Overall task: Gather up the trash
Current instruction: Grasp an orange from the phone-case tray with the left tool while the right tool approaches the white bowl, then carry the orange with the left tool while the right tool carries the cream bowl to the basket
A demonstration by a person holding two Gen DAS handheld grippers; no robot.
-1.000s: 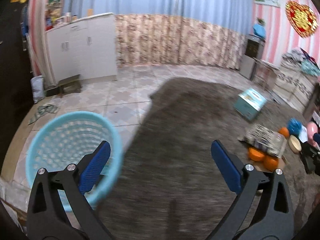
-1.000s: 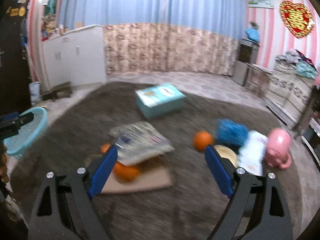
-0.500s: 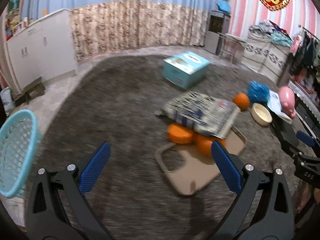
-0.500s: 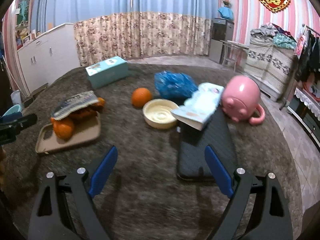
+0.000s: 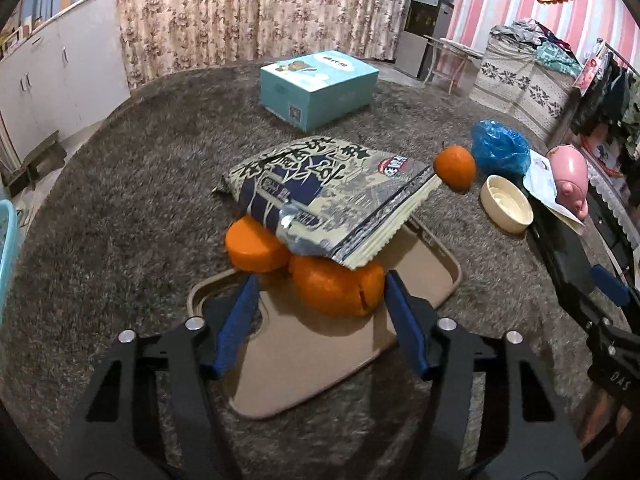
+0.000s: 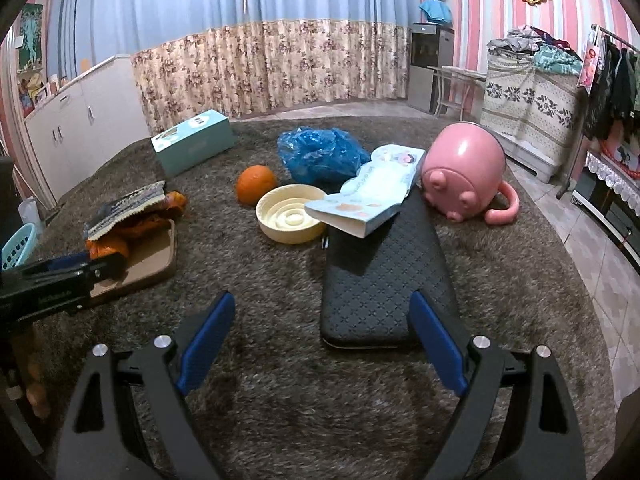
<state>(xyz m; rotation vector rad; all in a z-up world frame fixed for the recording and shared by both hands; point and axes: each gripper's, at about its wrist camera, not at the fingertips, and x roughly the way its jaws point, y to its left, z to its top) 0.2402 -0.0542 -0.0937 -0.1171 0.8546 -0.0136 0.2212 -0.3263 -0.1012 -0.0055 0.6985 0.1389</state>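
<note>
My left gripper [image 5: 320, 312] is open, low over a tan cutting board [image 5: 320, 356] on the grey rug. Its jaws flank an orange piece of fruit [image 5: 336, 288]; a second orange piece [image 5: 256, 246] lies beside it. A printed snack bag [image 5: 328, 188] rests on top of both. A crumpled blue plastic bag [image 6: 320, 156] lies further back on the rug. My right gripper [image 6: 320, 344] is open and empty, just above the near end of a black quilted case [image 6: 384, 276]. The light-blue basket [image 6: 16, 242] stands at the far left.
A whole orange [image 6: 256, 184], a cream bowl [image 6: 290, 214], an open booklet [image 6: 372, 196] and a pink pig-shaped pot [image 6: 464, 172] lie on the rug. A teal box [image 5: 316, 80] sits behind. White cabinets [image 5: 52, 80] stand left, furniture right.
Both grippers swung right, away from the basket, and moved forward and down. The left now sits close over the cutting board and fruit; the right closed in on the black case.
</note>
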